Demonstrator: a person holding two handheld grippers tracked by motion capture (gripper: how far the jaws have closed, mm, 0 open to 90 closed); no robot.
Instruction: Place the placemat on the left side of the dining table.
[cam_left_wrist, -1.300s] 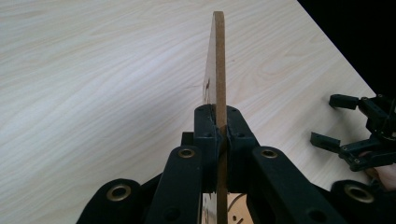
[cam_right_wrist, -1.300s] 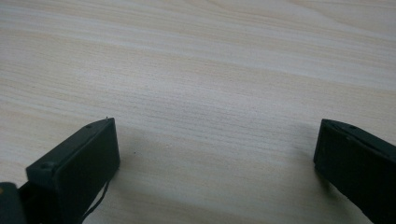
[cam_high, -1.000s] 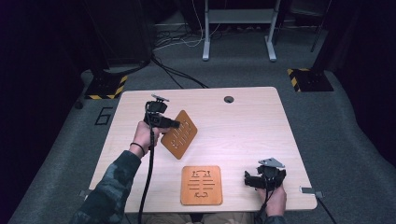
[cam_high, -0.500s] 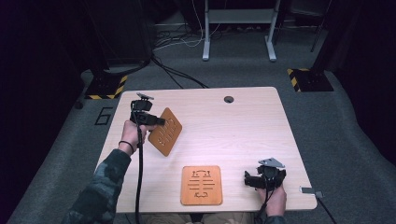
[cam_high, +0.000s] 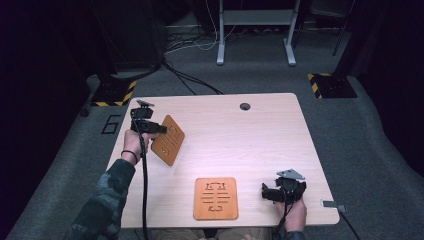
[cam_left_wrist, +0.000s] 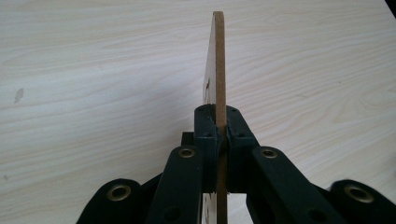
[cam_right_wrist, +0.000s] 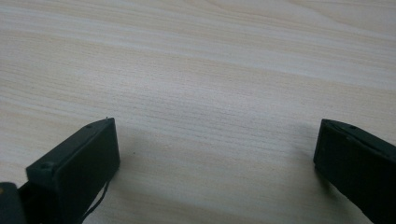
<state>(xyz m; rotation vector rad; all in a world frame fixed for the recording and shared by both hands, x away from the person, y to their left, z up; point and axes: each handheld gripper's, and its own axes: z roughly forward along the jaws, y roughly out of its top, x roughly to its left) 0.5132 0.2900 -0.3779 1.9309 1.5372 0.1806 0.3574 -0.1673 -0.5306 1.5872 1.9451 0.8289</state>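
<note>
High view: your left gripper (cam_high: 156, 128) sits over the left part of the pale wooden surface (cam_high: 260, 135), its jaws clamped on the upper left edge of a thin orange-brown board (cam_high: 168, 140) cut with a pattern of slots. The board is held tilted, its far end pointing toward the middle of the surface and its lower corner close to the wood; you cannot tell whether that corner touches. Left gripper view: the same board (cam_left_wrist: 217, 65) appears edge-on, standing straight up between the two black jaws, which press against its two faces, with the wood grain of the surface (cam_left_wrist: 93, 84) behind it. High view: a second board (cam_high: 216, 198) of the same colour and cut pattern lies flat near the near edge of the surface, well apart from the held one and to the left of your right gripper (cam_high: 266, 192). Your right gripper rests low at the near right corner, its jaws pointing toward that flat board but not touching it. Right gripper view: the two jaws of your right gripper (cam_right_wrist: 215, 154) stand wide apart, with bare wood between them. A small dark round hole (cam_high: 244, 106) lies near the far edge of the surface.
</note>
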